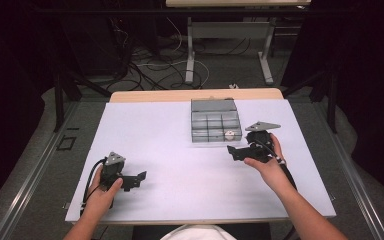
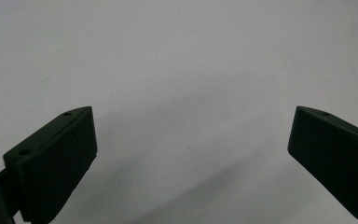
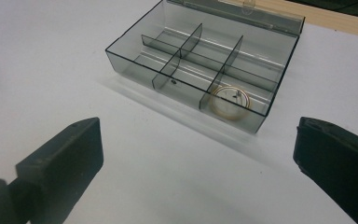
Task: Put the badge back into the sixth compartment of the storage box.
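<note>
Jaws stand wide apart on both grippers, holding nothing. High view: the left gripper (image 1: 141,177) rests low over the white table (image 1: 180,165), well apart from the smoky compartment box (image 1: 215,120); the right gripper (image 1: 231,152) sits just beside it. Right gripper view: the box (image 3: 135,59) looks a light, stiff, slick plastic, best pinched on a side wall; a small round disc (image 3: 231,101) lies in a near corner cell. Left gripper view: bare table (image 2: 182,70)

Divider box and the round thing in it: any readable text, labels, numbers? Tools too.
None readable.
Smoky clear divider box: no text visible.
Round piece in its near right compartment: a small dark mark on its pale face, too small to read.
Left tool and right tool: plain black, no markings visible.
</note>
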`<act>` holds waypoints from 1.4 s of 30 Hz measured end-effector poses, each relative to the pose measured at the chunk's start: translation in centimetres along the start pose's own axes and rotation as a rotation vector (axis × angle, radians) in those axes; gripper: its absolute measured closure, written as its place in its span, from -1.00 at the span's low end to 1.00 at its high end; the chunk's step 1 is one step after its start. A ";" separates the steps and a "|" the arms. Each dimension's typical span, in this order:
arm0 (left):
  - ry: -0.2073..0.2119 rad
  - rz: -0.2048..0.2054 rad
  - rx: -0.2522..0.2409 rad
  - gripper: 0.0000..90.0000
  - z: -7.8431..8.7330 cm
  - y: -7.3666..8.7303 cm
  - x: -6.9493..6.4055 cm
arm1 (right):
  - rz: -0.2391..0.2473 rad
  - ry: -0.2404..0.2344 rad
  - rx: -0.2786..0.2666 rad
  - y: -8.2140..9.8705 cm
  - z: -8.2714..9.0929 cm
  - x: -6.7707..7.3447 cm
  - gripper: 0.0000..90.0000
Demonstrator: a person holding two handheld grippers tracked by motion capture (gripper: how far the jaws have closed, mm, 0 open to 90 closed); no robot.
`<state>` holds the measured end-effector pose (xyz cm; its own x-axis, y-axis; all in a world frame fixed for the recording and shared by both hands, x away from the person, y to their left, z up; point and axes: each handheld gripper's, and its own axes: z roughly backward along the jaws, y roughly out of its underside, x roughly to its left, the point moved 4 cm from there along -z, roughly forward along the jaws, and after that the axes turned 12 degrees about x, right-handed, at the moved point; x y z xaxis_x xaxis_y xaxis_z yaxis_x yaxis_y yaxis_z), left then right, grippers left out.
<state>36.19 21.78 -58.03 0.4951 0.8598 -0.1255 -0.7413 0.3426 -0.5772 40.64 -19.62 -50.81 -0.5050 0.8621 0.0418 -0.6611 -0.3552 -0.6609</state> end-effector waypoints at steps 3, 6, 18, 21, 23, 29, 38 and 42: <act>-0.001 0.002 0.002 -0.96 0.0 0.0 0.0 | -0.008 -0.002 -0.002 0.8 0.6 -0.1 -1.00; -0.002 0.003 0.002 -0.96 0.0 0.0 0.0 | -0.023 -0.004 -0.002 1.6 1.1 -0.3 -1.00; -0.003 0.003 0.004 -0.96 0.0 0.1 0.0 | -0.033 0.019 0.017 4.4 2.7 -1.2 -1.00; -0.002 0.004 0.003 -0.96 0.0 0.1 0.0 | -0.037 0.020 0.025 5.2 2.9 -1.6 -1.00; -0.002 0.004 0.002 -0.96 0.0 0.1 0.0 | -0.039 0.017 0.036 5.8 3.0 -1.8 -1.00; -0.002 0.002 0.002 -0.96 0.0 0.0 -0.1 | -0.037 0.045 0.046 7.3 2.7 -2.7 -1.00; -0.003 0.004 0.005 -0.96 0.1 0.1 0.0 | -0.079 0.048 0.049 8.9 1.7 -4.1 -1.00; -0.004 0.001 0.000 -0.96 0.1 0.1 0.0 | -0.103 0.054 0.053 9.5 1.5 -4.7 -1.00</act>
<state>36.12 21.85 -58.00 0.4923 0.8617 -0.1231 -0.7417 0.3413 -0.5774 35.94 -27.61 -56.17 -0.4034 0.9126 0.0660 -0.7372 -0.2815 -0.6142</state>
